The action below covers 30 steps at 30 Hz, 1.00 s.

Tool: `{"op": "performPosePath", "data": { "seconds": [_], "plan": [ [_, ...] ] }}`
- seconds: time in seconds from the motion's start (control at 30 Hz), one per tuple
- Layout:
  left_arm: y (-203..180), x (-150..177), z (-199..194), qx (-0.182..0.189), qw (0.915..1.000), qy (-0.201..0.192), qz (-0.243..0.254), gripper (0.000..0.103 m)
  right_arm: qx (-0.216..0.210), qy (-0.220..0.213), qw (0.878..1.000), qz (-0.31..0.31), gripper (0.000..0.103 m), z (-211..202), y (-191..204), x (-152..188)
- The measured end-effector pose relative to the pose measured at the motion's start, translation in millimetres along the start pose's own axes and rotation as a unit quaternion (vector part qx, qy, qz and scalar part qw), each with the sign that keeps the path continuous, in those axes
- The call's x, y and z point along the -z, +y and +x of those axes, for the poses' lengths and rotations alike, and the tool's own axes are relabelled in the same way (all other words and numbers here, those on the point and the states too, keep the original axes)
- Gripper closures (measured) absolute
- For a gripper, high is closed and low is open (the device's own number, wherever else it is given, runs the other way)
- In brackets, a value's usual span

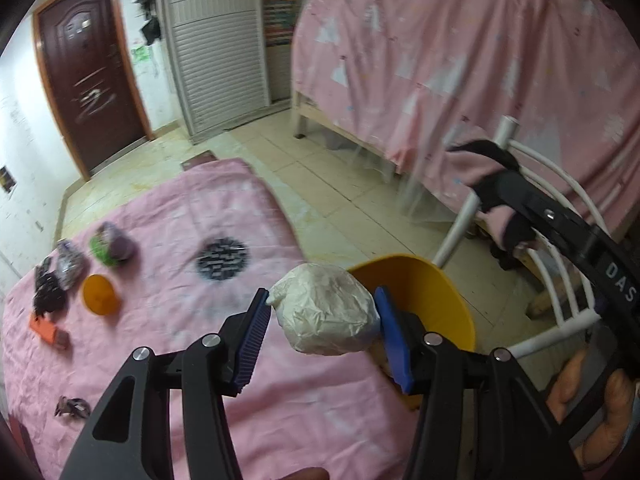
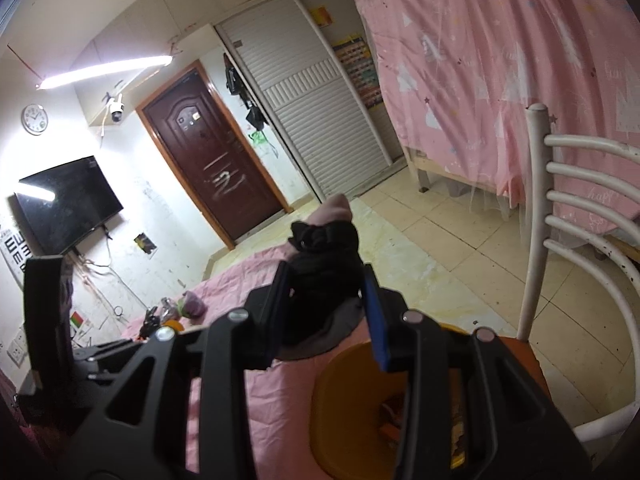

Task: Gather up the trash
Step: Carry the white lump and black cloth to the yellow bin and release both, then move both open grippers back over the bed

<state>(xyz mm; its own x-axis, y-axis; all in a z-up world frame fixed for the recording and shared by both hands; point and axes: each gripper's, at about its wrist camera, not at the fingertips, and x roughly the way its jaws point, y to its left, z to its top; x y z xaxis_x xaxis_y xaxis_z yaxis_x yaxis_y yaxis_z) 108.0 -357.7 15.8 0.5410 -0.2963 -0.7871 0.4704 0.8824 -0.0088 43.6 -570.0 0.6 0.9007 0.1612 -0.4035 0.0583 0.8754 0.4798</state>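
Observation:
My left gripper (image 1: 322, 312) is shut on a crumpled white paper ball (image 1: 326, 314) and holds it above the pink table edge, just left of the yellow bin (image 1: 436, 300). My right gripper (image 2: 326, 280) is shut on a black and pink cloth bundle (image 2: 324, 252) and holds it above the yellow bin (image 2: 344, 400), which stands on an orange chair seat. In the left wrist view the right gripper (image 1: 500, 200) shows at the right with the same bundle (image 1: 486, 164).
On the pink-covered table (image 1: 200, 360) lie an orange lid (image 1: 100, 294), a purple and green wrapper (image 1: 112, 242), dark wrappers (image 1: 52, 280), an orange box (image 1: 48, 330) and a black round mat (image 1: 222, 258). A white metal chair back (image 2: 560, 216) stands at the right.

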Motion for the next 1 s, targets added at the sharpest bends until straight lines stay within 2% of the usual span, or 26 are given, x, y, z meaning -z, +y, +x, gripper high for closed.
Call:
{"op": "performPosePath", "data": {
  "seconds": [0.17,0.23,0.3,0.33,0.43,0.53,0.87,0.93,1.0],
  "plan": [
    [-30,-1,7,0.032,0.999,0.002,0.032,0.055,0.007,-0.004,1.0,0.004,0.069,-4,-5,-1],
    [-39,0,8,0.037,0.9983,0.002,0.044,0.05,0.009,-0.004,1.0,0.008,0.069,-6,-8,0],
    [-42,0,8,0.034,0.9984,-0.001,0.046,0.038,0.012,-0.003,1.0,0.011,0.069,-7,-12,0],
    [-42,0,8,0.033,0.9984,-0.001,0.045,0.037,0.012,-0.003,1.0,0.013,0.069,-7,-14,0],
    [-39,0,8,0.024,0.999,-0.002,0.037,0.036,0.009,-0.001,1.0,0.014,0.065,-5,-14,-1],
    [-29,0,9,0.022,0.9995,0.003,0.024,0.036,0.009,0.001,1.0,0.01,0.052,-4,-13,-1],
    [3,7,-7,0.013,0.9999,-0.008,-0.004,0.036,0.002,0.012,1.0,-0.009,0.052,6,9,2],
    [9,9,-12,0.012,0.9998,-0.013,-0.009,0.036,-0.001,0.013,1.0,-0.015,0.044,8,15,3],
    [17,11,-17,0.01,0.9997,-0.015,-0.014,0.036,-0.003,0.017,1.0,-0.023,0.044,12,22,4]
  ]
}}
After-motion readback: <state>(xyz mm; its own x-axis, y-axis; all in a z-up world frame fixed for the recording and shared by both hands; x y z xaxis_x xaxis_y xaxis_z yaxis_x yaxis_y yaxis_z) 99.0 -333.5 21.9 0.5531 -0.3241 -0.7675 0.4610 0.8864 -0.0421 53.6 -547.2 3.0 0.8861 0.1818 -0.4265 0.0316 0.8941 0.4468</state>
